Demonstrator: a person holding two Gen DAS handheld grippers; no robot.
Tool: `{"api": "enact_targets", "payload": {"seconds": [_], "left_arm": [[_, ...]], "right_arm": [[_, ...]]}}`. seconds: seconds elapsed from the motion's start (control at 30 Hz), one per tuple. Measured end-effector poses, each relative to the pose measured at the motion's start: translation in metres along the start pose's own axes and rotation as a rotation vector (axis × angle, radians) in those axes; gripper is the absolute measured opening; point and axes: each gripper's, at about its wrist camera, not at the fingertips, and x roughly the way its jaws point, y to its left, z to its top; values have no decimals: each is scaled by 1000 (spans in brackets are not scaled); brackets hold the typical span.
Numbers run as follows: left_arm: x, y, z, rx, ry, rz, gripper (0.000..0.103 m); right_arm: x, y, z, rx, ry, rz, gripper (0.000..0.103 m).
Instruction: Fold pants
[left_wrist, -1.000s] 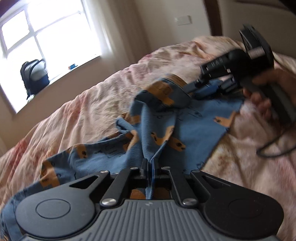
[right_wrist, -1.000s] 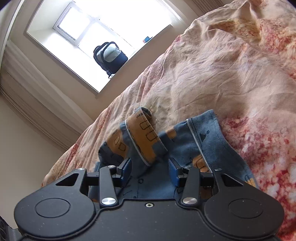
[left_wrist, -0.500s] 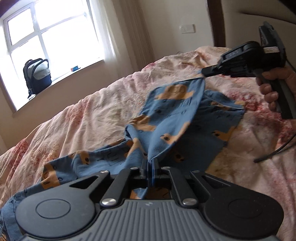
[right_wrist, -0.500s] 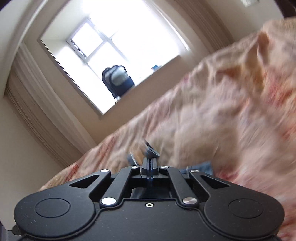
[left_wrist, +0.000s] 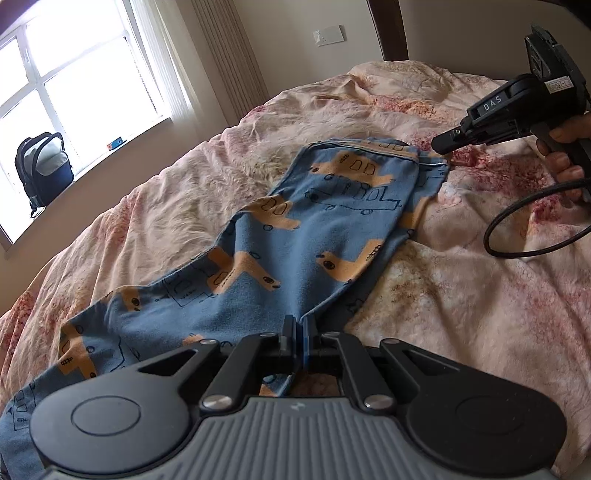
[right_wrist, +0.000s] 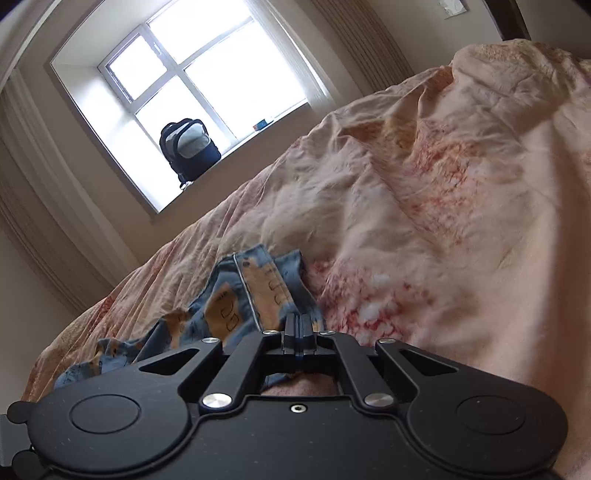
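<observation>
Blue pants (left_wrist: 325, 229) with tan animal prints lie stretched across the bed. My left gripper (left_wrist: 299, 325) is shut on the near edge of the pants. My right gripper (left_wrist: 441, 146) appears at the far right of the left wrist view, shut on the waistband corner, low over the bed. In the right wrist view the same pants (right_wrist: 255, 291) bunch in front of my right gripper (right_wrist: 299, 321), whose jaws are closed on the fabric.
A pink floral duvet (left_wrist: 461, 302) covers the bed. A dark backpack (left_wrist: 42, 168) stands on the window sill (left_wrist: 96, 155) at the far left. A black cable (left_wrist: 517, 221) loops below the right gripper. A wall with a switch plate (left_wrist: 328, 35) lies behind.
The right gripper shut on the waistband, lifted it and pulled it to the far right. The pants went from bunched to stretched flat. The left gripper stayed shut on the fabric.
</observation>
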Motion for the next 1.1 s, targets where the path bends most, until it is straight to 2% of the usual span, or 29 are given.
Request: {"api": "enact_targets", "payload": {"seconds": [0.07,0.13,0.2,0.3,0.43,0.5,0.53,0.57,0.6,0.67,0.77,0.87,0.97,1.0,1.07,1.1], "left_arm": [[-1,0,0,0,-2,1,3],[-1,0,1,3,-3,2,3],[-1,1,2,4,-2,3,3],[-2,1,3,-4,-6,4,3],[-2,1,2,-6,-6,5,3],[-2,1,2,-4,-7,7,3],[-2,1,2,-6,-8,9,3],[-2,1,2,-8,-11,10,3],[-3,1,1,-11,-13,12,3],[-4,2,1,-18,-19,11,3],[-4,1,0,-17,-25,6,3],[1,-1,-3,-9,-11,-3,3],[6,-1,-6,-18,-1,-12,3],[6,0,-6,-20,3,-18,5],[5,5,-7,-43,6,-48,15],[5,9,-8,-69,6,-61,35]], "right_arm": [[1,7,5,3,18,41,17],[2,12,10,-7,26,61,26],[8,14,12,-12,48,52,27],[24,7,12,64,109,21,27],[30,-7,15,171,118,51,30],[35,-9,19,192,109,55,30],[38,-9,21,193,101,51,26],[40,-9,22,194,92,37,11],[40,-8,22,193,76,34,6],[29,-1,22,159,19,46,5],[0,17,17,32,-67,13,4],[-10,17,6,-17,-42,-34,4],[-4,5,-9,2,-20,-80,4],[-3,3,-11,17,-20,-82,4],[-2,5,-13,-4,-12,-85,8],[-2,8,-12,-28,-7,-85,11]]}}
